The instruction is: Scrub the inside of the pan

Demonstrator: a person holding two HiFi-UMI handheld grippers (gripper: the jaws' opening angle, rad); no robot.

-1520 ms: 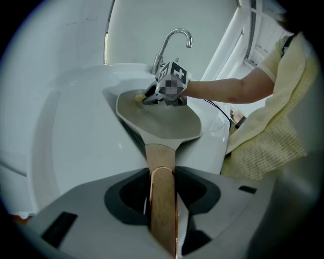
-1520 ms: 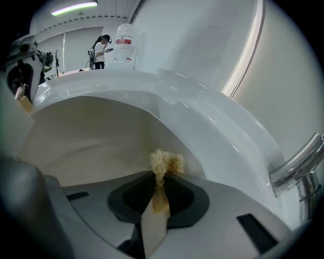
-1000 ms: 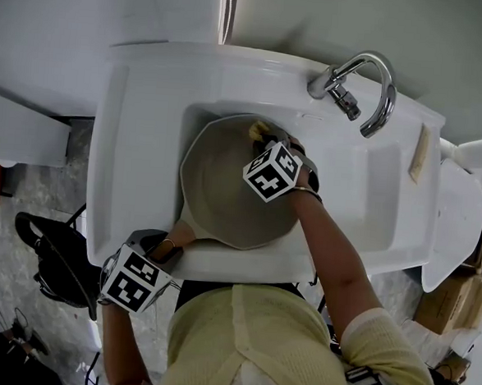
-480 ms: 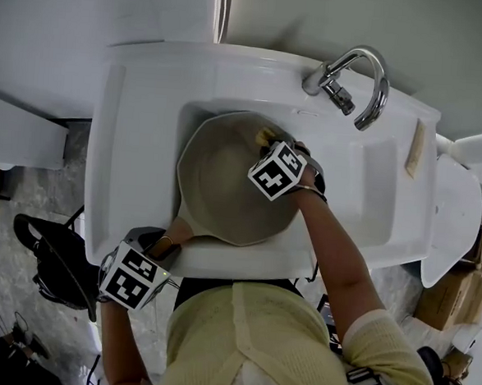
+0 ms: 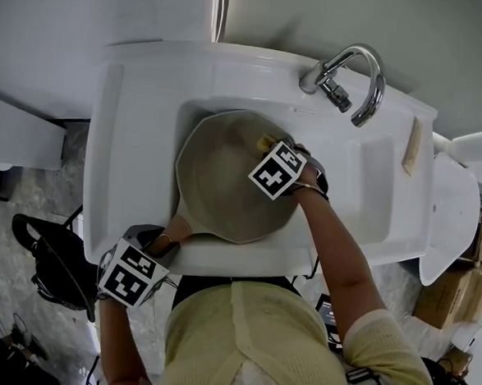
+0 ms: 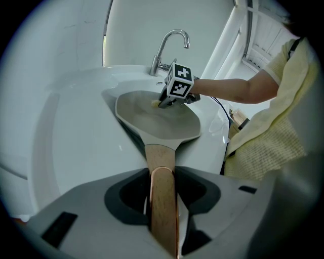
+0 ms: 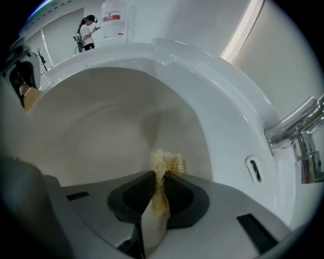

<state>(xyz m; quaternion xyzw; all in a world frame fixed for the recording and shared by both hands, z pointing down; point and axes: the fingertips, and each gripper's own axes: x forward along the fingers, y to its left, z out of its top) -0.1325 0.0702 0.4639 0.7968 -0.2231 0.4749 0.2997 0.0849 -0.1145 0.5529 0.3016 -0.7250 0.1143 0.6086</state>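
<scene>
Left tongs clamped on handle; right tongs pinching loofah inside pan — thin pinch, liable to slip free under hard scrubbing; risk of twisting pan.

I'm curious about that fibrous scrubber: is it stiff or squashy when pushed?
Probably squashy: the scrubber is pinched thin between the right gripper's jaws. Likely light, being loose fibres. It may fray against the pan.
</scene>
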